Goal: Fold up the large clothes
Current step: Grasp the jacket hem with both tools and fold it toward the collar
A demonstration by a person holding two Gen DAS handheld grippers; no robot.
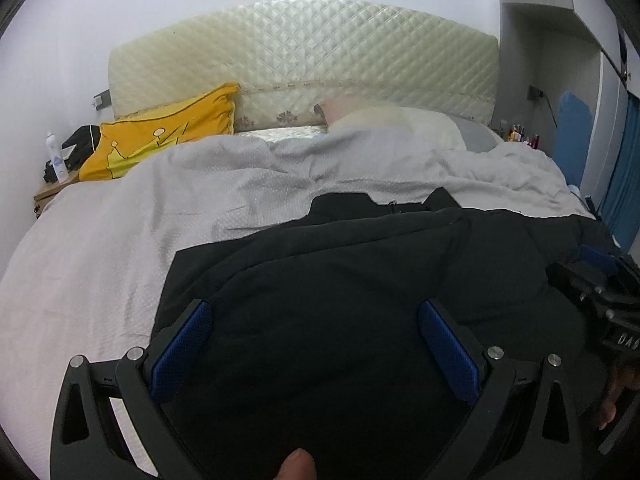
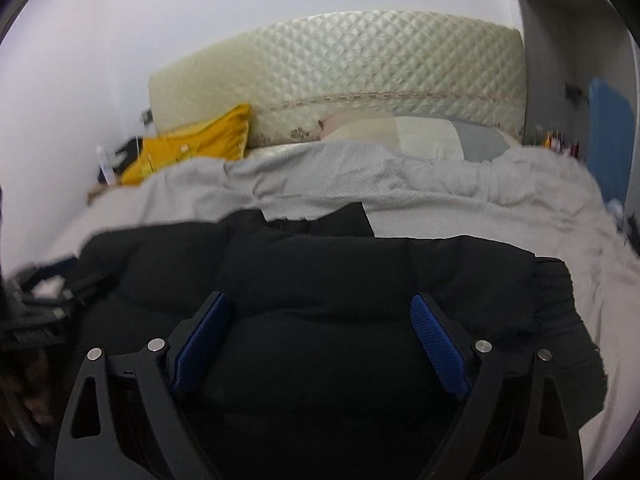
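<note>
A bed point(image 1: 100, 248) under a rumpled grey cover fills both views, with a quilted cream headboard point(image 1: 320, 52) at its far end. A black padded jacket point(image 1: 360, 280) lies spread across the near part of the bed. A yellow cushion point(image 1: 160, 132) leans at the headboard's left. The left tongs point(image 1: 316, 316) and right tongs point(image 2: 320, 308) hover over the jacket, both spread apart, gripping nothing.

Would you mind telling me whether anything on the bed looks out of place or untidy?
Nothing looks damaged or spilled. The black jacket lies in uneven, puffy layers rather than flat, and the grey bedspread beneath it is wrinkled. Both the left gripper and right gripper are open above it.
</note>
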